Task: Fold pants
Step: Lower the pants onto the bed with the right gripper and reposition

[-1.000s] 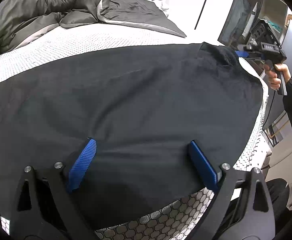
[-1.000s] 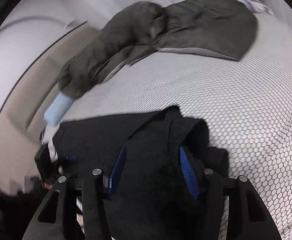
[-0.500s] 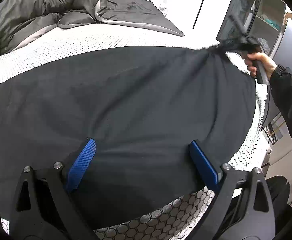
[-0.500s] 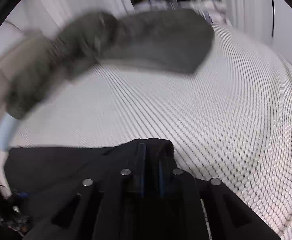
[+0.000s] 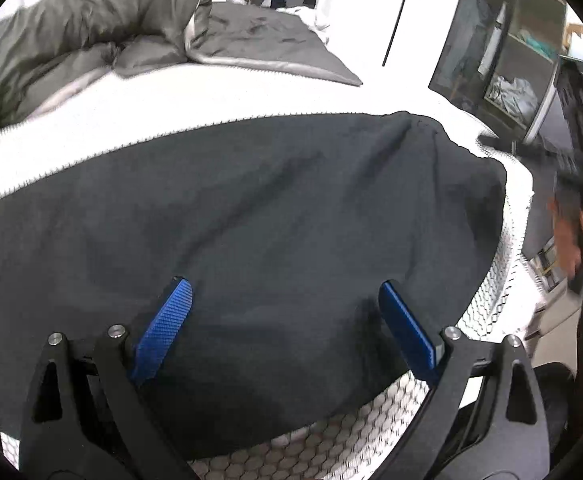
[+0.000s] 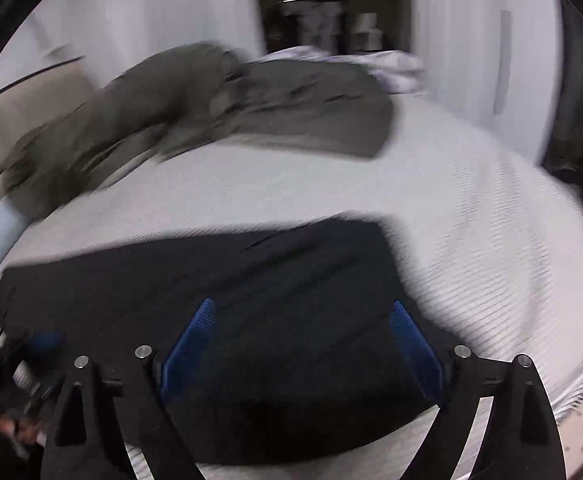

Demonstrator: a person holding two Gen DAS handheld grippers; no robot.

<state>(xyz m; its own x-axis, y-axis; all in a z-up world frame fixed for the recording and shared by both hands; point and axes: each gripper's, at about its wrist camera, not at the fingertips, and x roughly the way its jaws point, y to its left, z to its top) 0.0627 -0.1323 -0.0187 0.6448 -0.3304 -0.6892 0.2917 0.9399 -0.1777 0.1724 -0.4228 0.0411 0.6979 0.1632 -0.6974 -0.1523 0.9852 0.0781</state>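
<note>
Black pants [image 5: 251, 216] lie spread flat across the white mesh-patterned bed; they also show in the right wrist view [image 6: 219, 280], blurred by motion. My left gripper [image 5: 283, 292] is open, its blue fingers [image 5: 167, 320] just above the near part of the cloth, holding nothing. My right gripper [image 6: 301, 312] is open over the pants' right end, empty. In the left wrist view the right gripper [image 5: 571, 184] appears as a dark blur off the bed's right edge, with the hand below it.
A rumpled grey duvet [image 5: 91, 28] lies at the far side of the bed [image 5: 251, 88]; it also shows in the right wrist view [image 6: 251, 100]. Shelves and a dark cabinet [image 5: 511, 40] stand to the right. The bed's edge [image 5: 491, 300] runs near the pants' right end.
My right gripper was shut on the pants' far right corner and lifting it; it has let go, opened and pulled back off the bed's edge. The corner has dropped flat. The left gripper stayed put.
</note>
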